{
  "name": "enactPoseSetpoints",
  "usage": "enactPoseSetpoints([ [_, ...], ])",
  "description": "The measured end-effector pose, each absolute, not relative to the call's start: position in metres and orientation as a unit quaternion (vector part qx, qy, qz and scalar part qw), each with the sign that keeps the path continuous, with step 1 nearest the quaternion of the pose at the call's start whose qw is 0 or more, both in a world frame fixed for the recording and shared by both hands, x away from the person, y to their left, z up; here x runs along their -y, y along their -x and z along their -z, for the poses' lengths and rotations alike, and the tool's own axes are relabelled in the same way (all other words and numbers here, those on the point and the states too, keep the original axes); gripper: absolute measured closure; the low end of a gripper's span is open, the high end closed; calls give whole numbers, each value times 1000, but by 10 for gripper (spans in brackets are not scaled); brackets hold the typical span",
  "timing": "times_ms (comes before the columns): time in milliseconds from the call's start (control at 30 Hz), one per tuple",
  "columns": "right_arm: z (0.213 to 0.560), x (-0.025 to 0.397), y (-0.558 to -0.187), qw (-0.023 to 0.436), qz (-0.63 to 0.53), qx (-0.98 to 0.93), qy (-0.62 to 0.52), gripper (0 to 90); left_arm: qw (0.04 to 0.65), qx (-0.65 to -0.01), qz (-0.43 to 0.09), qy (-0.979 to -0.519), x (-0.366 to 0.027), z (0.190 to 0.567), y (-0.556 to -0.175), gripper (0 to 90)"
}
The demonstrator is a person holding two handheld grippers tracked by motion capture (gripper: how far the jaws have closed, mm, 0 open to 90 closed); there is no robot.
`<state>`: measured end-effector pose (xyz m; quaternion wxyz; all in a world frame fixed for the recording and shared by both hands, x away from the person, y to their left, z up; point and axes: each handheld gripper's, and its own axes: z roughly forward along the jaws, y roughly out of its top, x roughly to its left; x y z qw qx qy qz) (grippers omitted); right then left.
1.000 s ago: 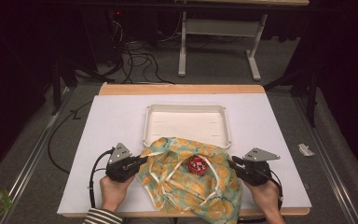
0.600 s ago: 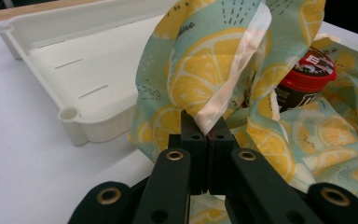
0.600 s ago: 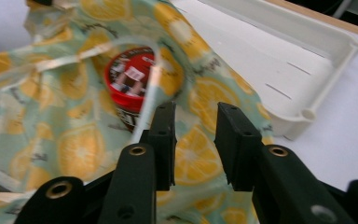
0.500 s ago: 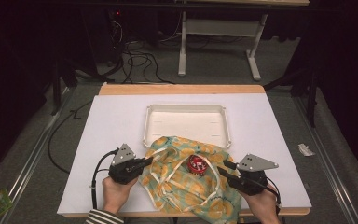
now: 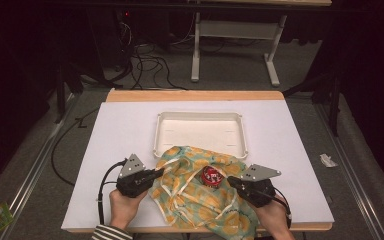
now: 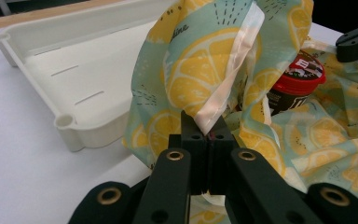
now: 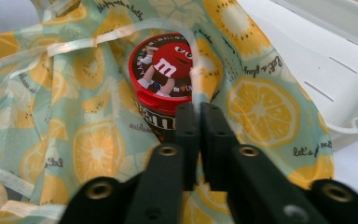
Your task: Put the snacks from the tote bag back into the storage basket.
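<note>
One lemon-print cloth (image 5: 200,192) lies before one white tray (image 5: 200,132), one red-lidded tub (image 5: 212,176) on it; both grippers, left (image 5: 156,173) and right (image 5: 231,181), have fingers clamped on the cloth's edge.

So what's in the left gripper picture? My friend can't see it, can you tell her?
The left gripper pinches the pale trimmed edge of a lemon-print cloth between its two black jaws, holding it up. Behind the cloth stands a red-lidded candy tub, and a white tray sits to the left on the white table.

Lemon-print cloth (image 5: 200,192) hides the candy tub's (image 5: 211,176) base.
</note>
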<state>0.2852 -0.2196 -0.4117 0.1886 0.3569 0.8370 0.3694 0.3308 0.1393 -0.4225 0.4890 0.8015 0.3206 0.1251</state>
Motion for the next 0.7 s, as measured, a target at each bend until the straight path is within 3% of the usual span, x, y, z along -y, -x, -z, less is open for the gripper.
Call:
enactPoseSetpoints([
  [467, 398, 262, -280, 228, -389, -802, -392, 900, 502, -306, -139, -797, -133, 413, -327, 884],
  [700, 407, 290, -286, 232, -383, -783, -433, 900, 496, -306, -139, -800, -129, 412, -329, 829],
])
